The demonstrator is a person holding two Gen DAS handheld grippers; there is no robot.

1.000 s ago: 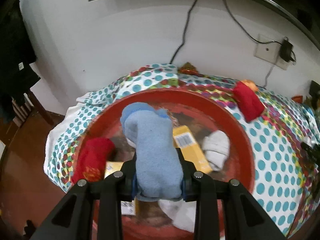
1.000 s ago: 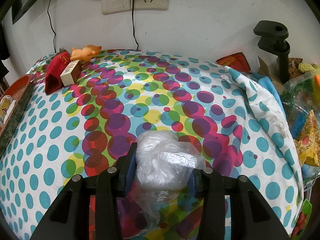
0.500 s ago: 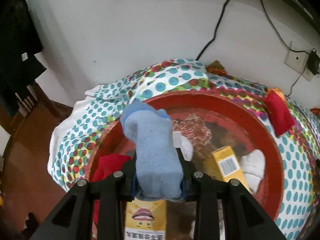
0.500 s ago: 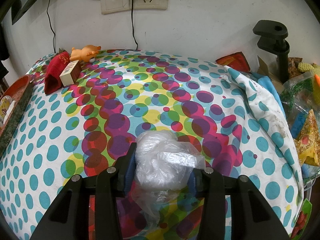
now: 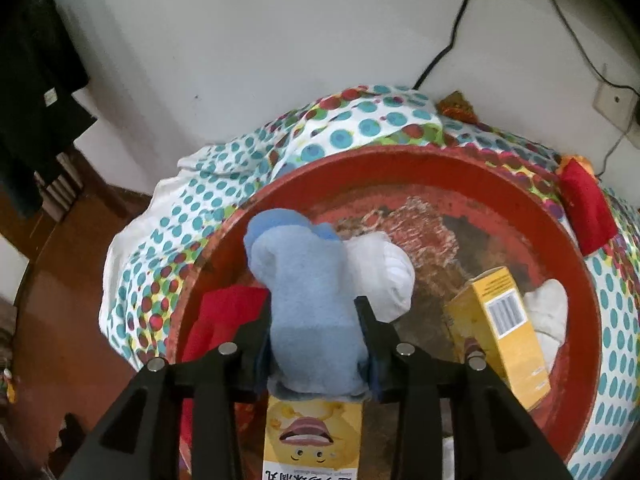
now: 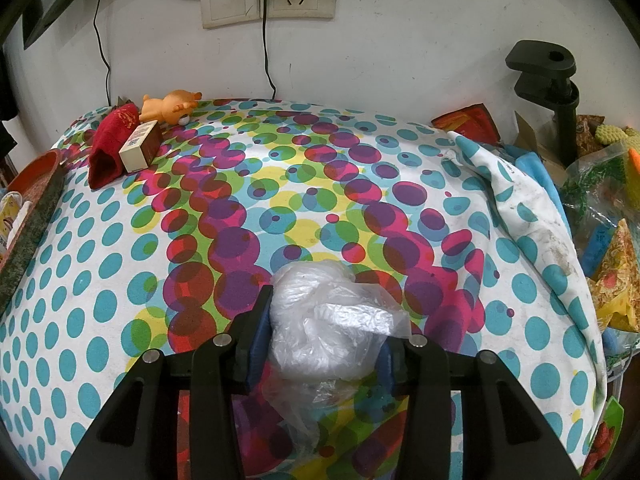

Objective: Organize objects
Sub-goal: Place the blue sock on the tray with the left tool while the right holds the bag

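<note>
The left gripper (image 5: 316,316), jaws just loosening, lets the soft pale-blue sock (image 5: 308,300) stand lengthwise above the round red basin (image 5: 420,168).

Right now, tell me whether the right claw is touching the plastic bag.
Touching. The right wrist view shows the right claw with both fingers pressed against the crumpled plastic bag, no gap on either side.

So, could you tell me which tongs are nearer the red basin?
Left. The left tongs hang over the red basin with a blue sock; the right tongs are across the table.
</note>
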